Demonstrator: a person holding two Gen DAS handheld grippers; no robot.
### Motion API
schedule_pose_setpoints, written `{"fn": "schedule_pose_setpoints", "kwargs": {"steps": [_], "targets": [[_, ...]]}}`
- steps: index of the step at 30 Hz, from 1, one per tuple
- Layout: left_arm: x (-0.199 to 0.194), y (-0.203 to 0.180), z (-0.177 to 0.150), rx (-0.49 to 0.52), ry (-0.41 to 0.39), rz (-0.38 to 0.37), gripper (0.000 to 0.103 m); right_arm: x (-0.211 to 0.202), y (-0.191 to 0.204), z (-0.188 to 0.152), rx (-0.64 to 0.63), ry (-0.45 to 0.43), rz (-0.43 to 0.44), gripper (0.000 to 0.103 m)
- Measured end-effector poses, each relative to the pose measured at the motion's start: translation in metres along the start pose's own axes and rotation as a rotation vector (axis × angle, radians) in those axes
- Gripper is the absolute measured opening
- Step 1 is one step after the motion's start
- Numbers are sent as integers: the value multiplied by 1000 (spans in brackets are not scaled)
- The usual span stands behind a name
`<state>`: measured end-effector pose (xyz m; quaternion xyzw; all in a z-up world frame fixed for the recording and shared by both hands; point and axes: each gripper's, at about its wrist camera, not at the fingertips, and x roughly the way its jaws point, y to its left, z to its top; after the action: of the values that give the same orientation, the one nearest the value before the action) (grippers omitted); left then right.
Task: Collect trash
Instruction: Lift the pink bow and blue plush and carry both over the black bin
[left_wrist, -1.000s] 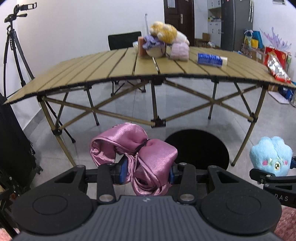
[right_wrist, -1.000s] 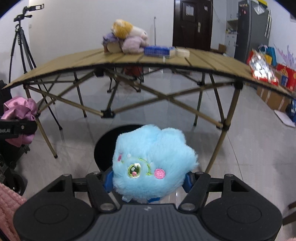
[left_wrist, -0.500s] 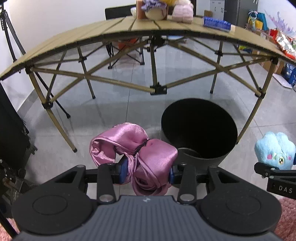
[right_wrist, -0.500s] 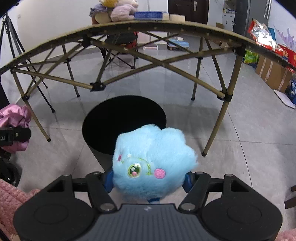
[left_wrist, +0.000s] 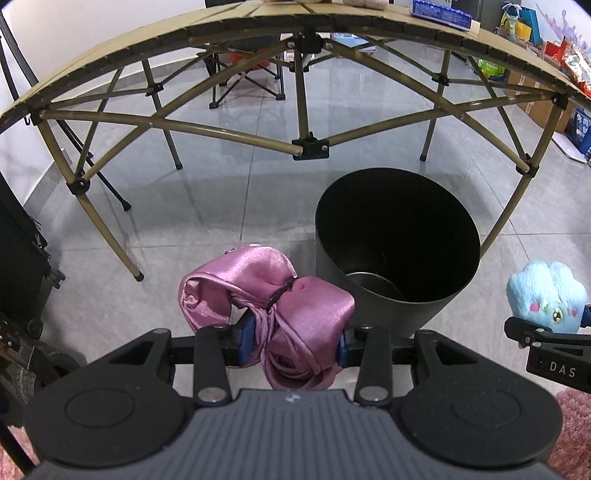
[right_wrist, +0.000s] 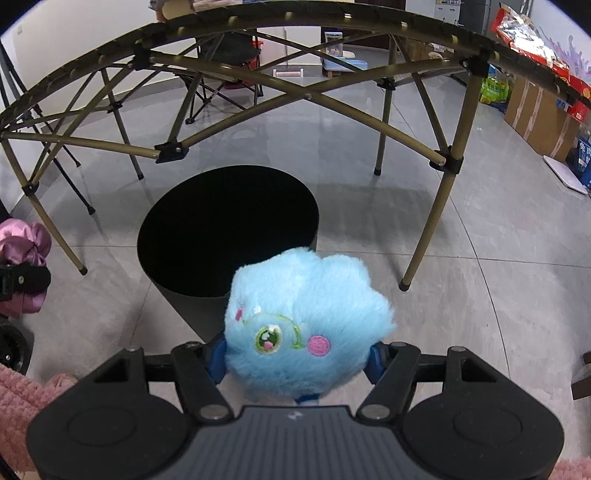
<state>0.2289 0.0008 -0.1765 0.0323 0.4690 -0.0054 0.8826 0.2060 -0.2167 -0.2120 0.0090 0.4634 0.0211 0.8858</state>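
Both hand-held grippers loaded, hanging over the floor beside the open black bin.

Surroundings: black bin (left_wrist: 397, 254) stands on the grey tiled floor (left_wrist: 221, 206) just in front of the folding table's legs (left_wrist: 303, 85); its mouth is open and unobstructed, with a round shape visible at the bottom. A blue box (left_wrist: 441, 12) lies on the tabletop (left_wrist: 110, 48) above; cardboard boxes (right_wrist: 535, 110) and bags sit along the right wall, a folding chair (right_wrist: 221, 74) behind the table. Left hand-held gripper (left_wrist: 295, 345): narrow gap, pads pinching the pink satin bow (left_wrist: 273, 306), just left of the bin's near rim. Right hand-held gripper (right_wrist: 297, 360): wider gap, pads pressed into both sides of the blue plush toy (right_wrist: 306, 325), at the bin's near right edge.
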Motion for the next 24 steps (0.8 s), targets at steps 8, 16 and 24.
{"fn": "schedule_pose_setpoints", "kwargs": {"steps": [8,16,24], "targets": [[13,-6,8,-9,47,1,41,9,-8,7,31,11,-16,67],[22,-14,24,-32,77,-18,41,16,-20,15,58,5,-33,67],[28,-31,42,-39,81,-39,41,21,-36,21,87,-1,-59,67]]}}
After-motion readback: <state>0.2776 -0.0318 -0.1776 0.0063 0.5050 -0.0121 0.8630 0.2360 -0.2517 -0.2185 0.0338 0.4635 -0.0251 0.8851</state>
